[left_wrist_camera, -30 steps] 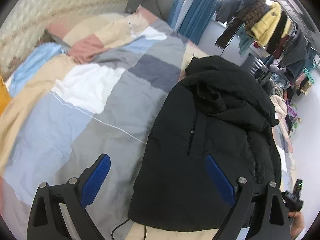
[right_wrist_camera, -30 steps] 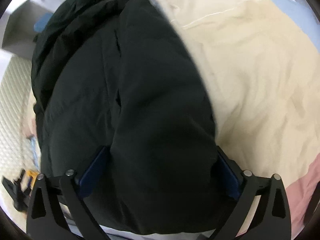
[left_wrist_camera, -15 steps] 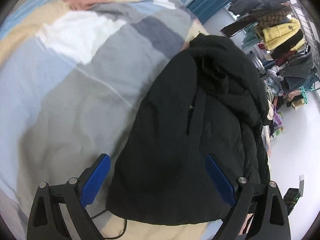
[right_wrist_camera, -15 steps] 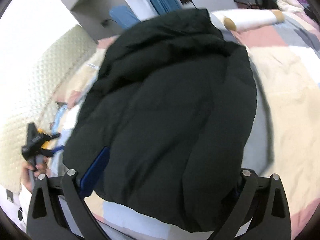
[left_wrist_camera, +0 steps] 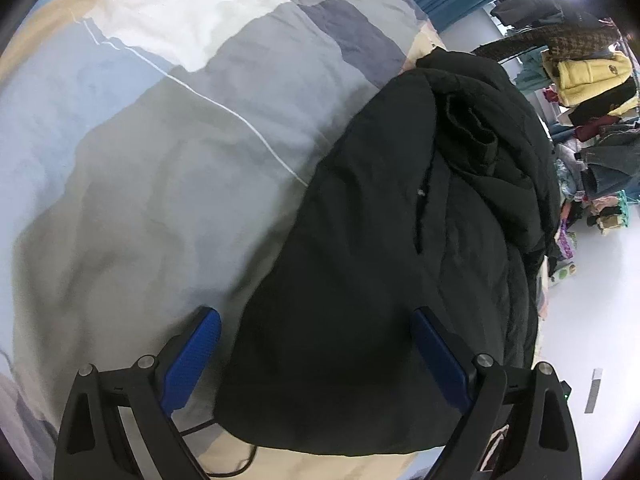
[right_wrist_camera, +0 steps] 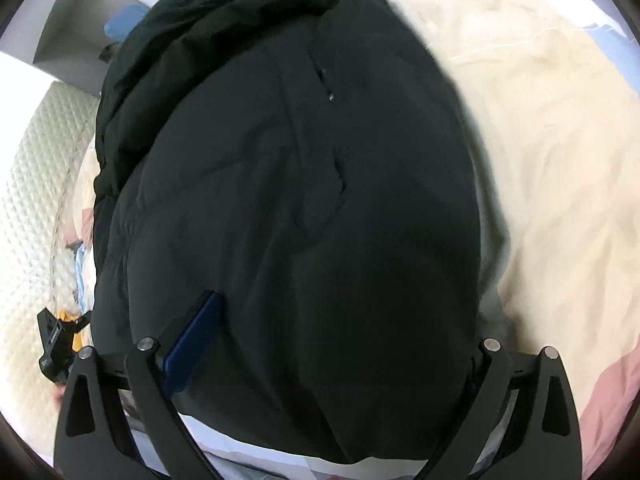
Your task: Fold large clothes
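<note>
Both claws are spread wide over a big black coat on the bed.

Left claw (left_wrist_camera: 316,344) has its blue pads (left_wrist_camera: 192,356) far apart, and it holds nothing; the near edge of the black coat (left_wrist_camera: 380,280) sits between them, but I cannot tell if a pad touches it. Right claw (right_wrist_camera: 328,344) is wide too, with the puffy coat (right_wrist_camera: 300,200) bulging up between its fingers and hiding the right pad. The coat lies in a folded heap on a patchwork blanket (left_wrist_camera: 140,160) of grey, blue, white and cream squares. A thin black cord (left_wrist_camera: 240,468) peeks out from under the coat's near edge. Past the bed, a rack of hanging clothes (left_wrist_camera: 588,76) stands by the wall. A padded cream headboard (right_wrist_camera: 32,200) shows at the left of the right claw's view.
</note>
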The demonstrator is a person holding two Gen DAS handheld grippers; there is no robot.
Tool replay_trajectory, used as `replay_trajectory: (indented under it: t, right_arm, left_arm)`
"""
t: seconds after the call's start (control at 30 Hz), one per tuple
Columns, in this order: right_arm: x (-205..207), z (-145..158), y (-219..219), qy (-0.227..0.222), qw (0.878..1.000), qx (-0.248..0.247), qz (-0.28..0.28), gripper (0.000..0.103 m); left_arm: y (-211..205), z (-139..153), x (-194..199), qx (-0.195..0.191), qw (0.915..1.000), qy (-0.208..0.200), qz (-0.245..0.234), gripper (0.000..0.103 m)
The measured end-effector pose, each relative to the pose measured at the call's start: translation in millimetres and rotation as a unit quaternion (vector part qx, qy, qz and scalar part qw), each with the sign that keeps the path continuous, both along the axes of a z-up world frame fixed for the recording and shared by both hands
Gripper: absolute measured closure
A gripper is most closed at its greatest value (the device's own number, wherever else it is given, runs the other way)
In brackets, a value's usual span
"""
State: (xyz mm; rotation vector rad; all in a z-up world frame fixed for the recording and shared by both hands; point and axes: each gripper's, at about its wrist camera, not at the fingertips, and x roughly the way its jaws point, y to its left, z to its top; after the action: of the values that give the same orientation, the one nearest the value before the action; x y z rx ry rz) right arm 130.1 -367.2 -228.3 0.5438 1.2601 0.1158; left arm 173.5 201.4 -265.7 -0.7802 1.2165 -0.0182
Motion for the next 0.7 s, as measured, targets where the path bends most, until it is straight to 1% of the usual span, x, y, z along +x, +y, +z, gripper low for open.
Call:
replay_trajectory:
  t: [0.1, 0.13, 0.2, 0.23, 0.3, 0.37, 0.47, 0.5, 0.57, 0.63, 0.67, 0.7]
  right_arm:
    - [-2.0, 8.9, 0.3, -0.032, 0.999, 0.037, 0.005, 0.005]
    - [-4.4, 18.3, 0.4, -0.059, 0.997, 0.057, 0.006, 0.006]
    - [-6.3, 37.3, 2.4, -0.098, 0.992, 0.083, 0.011, 0.008]
    - [-8.2, 48.1, 3.2, -0.125, 0.987, 0.095, 0.014, 0.011]
    - [-10.9, 57.5, 4.2, -0.151, 0.982, 0.112, 0.018, 0.014]
    - [-12.1, 58.3, 3.2, -0.158, 0.979, 0.128, 0.015, 0.014]
    - [-11.9, 50.8, -3.2, -0.145, 0.979, 0.145, -0.012, 0.013]
    - [-12.4, 44.6, -8.5, -0.130, 0.980, 0.147, -0.029, 0.013]
    - [-19.9, 36.5, -20.7, -0.108, 0.983, 0.141, -0.042, 0.013]
    - [-20.4, 24.7, -22.1, -0.064, 0.993, 0.087, -0.051, 0.013]
    - [-21.2, 18.1, -22.5, -0.040, 0.996, 0.052, -0.055, 0.013]
    - [-19.3, 15.0, -22.7, -0.030, 0.997, 0.043, -0.058, 0.013]
  left_arm:
    - [-2.4, -1.0, 2.4, -0.015, 0.9999, -0.004, -0.003, 0.007]
    - [-4.1, -1.4, 4.1, -0.018, 0.9998, -0.008, -0.007, 0.007]
    - [-8.2, -4.5, 10.0, -0.008, 0.9999, -0.008, -0.012, 0.007]
    - [-10.0, -7.3, 14.3, -0.004, 0.9999, -0.004, -0.013, 0.007]
    - [-13.5, -13.9, 22.1, -0.002, 0.9998, 0.005, -0.017, 0.007]
    - [-17.1, -17.1, 25.7, 0.009, 0.9997, 0.006, -0.020, 0.007]
    - [-29.1, -12.2, 26.8, 0.030, 0.9987, -0.011, -0.040, 0.007]
    - [-32.4, -9.6, 25.9, 0.037, 0.9980, -0.017, -0.048, 0.007]
    - [-42.4, -4.7, 26.5, 0.050, 0.9964, -0.028, -0.063, 0.011]
    - [-53.5, -1.8, 28.1, 0.068, 0.9939, -0.033, -0.081, 0.011]
    - [-56.2, -1.7, 28.8, 0.077, 0.9929, -0.033, -0.084, 0.011]
    - [-59.2, -1.9, 29.4, 0.086, 0.9920, -0.032, -0.087, 0.011]
